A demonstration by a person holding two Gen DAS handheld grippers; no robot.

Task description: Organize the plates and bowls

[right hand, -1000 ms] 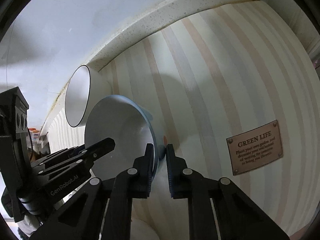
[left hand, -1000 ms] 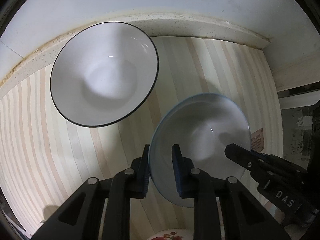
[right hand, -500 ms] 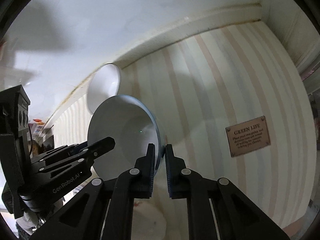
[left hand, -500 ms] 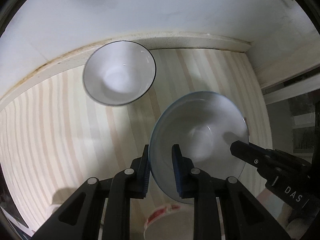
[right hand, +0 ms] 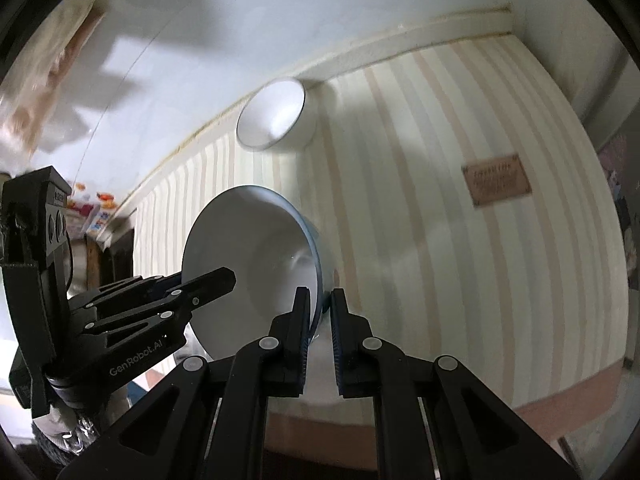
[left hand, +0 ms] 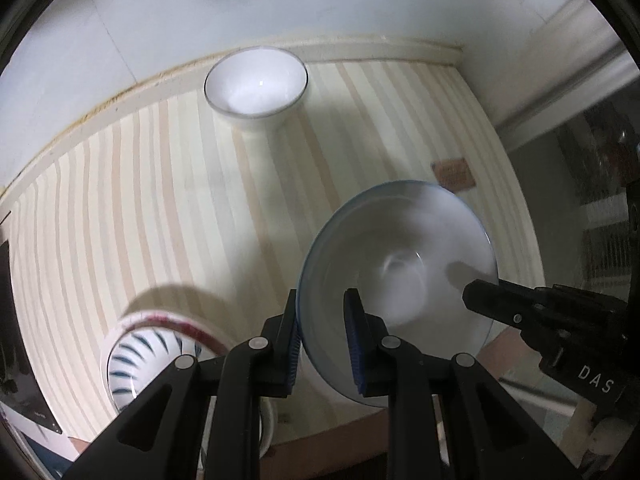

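A blue-rimmed white bowl [left hand: 400, 268] hangs in the air above the striped table, held by both grippers. My left gripper [left hand: 326, 320] is shut on its near rim. My right gripper [right hand: 320, 312] is shut on the opposite rim, and the bowl shows in the right wrist view [right hand: 256, 264] too. A white bowl with a dark rim [left hand: 256, 84] stands on the table at the far edge by the wall; it also shows in the right wrist view [right hand: 276, 114]. A bowl with blue leaf strokes and a red rim [left hand: 148, 352] sits below my left gripper.
The striped tabletop [left hand: 160, 208] ends at a cream ledge and white wall. A small brown plaque [right hand: 496, 184] lies on the table at the right. The table's front edge [right hand: 560, 396] runs below. Cluttered shelves [right hand: 92, 212] lie at the far left.
Both grippers have lifted the blue-rimmed bowl up and back from the wall. The dark-rimmed bowl now looks small and far. The leaf-pattern bowl has come into view below.
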